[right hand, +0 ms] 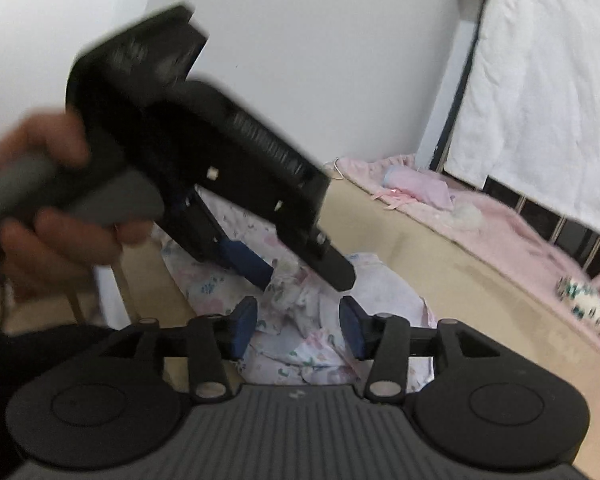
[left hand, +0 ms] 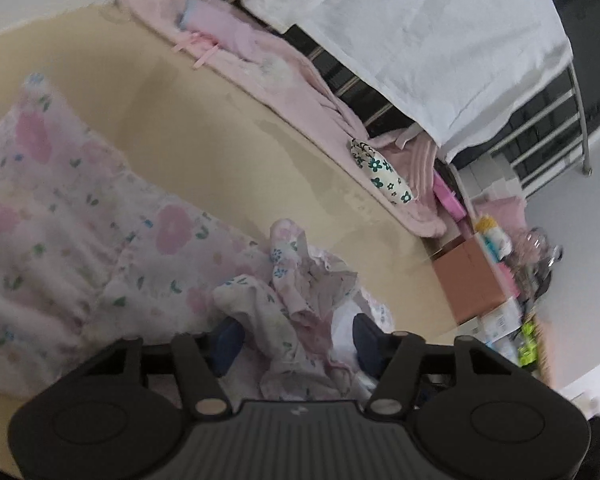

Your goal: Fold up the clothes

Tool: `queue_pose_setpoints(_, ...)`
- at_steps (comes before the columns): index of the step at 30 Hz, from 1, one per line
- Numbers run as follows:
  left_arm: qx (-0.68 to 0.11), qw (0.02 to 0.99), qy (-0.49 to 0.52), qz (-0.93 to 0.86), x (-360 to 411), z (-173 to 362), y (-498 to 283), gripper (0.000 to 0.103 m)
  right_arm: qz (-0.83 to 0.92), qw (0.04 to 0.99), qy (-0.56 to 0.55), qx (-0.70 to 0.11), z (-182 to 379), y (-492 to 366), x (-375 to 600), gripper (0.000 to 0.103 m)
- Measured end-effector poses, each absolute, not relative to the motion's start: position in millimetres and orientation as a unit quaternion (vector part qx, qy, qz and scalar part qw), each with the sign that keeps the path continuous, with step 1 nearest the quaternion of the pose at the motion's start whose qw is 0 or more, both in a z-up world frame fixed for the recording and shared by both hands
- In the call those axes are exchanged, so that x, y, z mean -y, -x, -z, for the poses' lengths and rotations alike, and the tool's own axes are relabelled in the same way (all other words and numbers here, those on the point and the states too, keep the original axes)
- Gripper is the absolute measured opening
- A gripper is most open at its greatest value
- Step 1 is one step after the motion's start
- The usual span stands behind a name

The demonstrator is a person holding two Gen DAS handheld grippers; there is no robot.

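Note:
A pink floral garment (left hand: 80, 232) lies spread on the beige table (left hand: 220, 120), its near end bunched into a crumpled heap (left hand: 300, 300). My left gripper (left hand: 296, 336) is open, its blue pads on either side of that heap. In the right wrist view the same garment (right hand: 300, 320) lies below my right gripper (right hand: 298, 326), which is open just over the bunched cloth. The left gripper (right hand: 300, 272), held by a hand (right hand: 48, 220), reaches down onto the cloth from the left, just ahead of my right gripper.
A pile of pink clothes (left hand: 284, 68) runs along the table's far edge, with a rolled floral item (left hand: 380, 172). A white sheet (left hand: 420, 32) hangs on a metal bed frame behind. Boxes and clutter (left hand: 484, 276) sit beyond the table's right end.

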State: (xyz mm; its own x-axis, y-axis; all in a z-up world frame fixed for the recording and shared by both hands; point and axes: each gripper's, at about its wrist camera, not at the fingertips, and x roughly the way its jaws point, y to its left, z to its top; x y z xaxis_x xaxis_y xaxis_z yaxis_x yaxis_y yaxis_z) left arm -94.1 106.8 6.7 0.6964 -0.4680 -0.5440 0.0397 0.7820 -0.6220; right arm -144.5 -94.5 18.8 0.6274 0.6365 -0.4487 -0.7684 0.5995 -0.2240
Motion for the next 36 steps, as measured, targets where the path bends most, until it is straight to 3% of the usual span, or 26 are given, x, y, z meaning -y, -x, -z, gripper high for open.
queue_pose_setpoints(1, -0.363, 0.88, 0.271, 0.145, -102, -7, 94, 0.005, -0.404, 0.879, 0.189, -0.165, -22, 144, 103, 0.046)
queue_pose_setpoints(5, -0.36, 0.888, 0.234, 0.162, -100, -11, 108, 0.004, -0.383, 0.892, 0.133, -0.2, -24, 130, 138, 0.045)
queue_pose_setpoints(14, -0.365, 0.899, 0.166, 0.174, -101, -7, 128, 0.006, -0.375, 0.882, 0.167, -0.232, -10, 124, 152, 0.043)
queue_pose_setpoints(21, -0.347, 0.909, 0.162, 0.167, -103, -15, 125, 0.02, -0.399, 0.892, 0.049, -0.206, -40, 108, 166, 0.042)
queue_pose_setpoints(23, -0.337, 0.914, 0.162, 0.158, -103, -18, 123, 0.028, -0.378, 0.894, 0.067, -0.23, -32, 91, 151, 0.025)
queue_pose_setpoints(25, -0.33, 0.918, 0.165, 0.146, -103, -21, 119, 0.053, -0.376, 0.886, 0.099, -0.252, -20, 86, 137, 0.023)
queue_pose_setpoints(27, -0.322, 0.922, 0.167, 0.138, -100, -24, 117, 0.053, -0.374, 0.878, 0.133, -0.267, -9, 86, 125, 0.023)
queue_pose_setpoints(29, -0.317, 0.923, 0.169, 0.135, -97, -25, 113, 0.051, -0.372, 0.879, 0.148, -0.259, -4, 93, 124, 0.023)
queue_pose_setpoints(30, -0.317, 0.924, 0.172, 0.13, -95, -25, 111, 0.039, -0.372, 0.879, 0.145, -0.259, -3, 95, 125, 0.023)
queue_pose_setpoints(31, -0.321, 0.923, 0.173, 0.125, -93, -23, 108, 0.011, -0.373, 0.879, 0.141, -0.26, -2, 97, 126, 0.023)
queue_pose_setpoints(32, -0.327, 0.921, 0.175, 0.12, -92, -21, 106, 0.006, -0.374, 0.879, 0.139, -0.259, -2, 96, 127, 0.023)
queue_pose_setpoints(36, -0.329, 0.921, 0.184, 0.099, -96, -12, 110, 0.009, -0.376, 0.879, 0.141, -0.257, -1, 96, 129, 0.023)
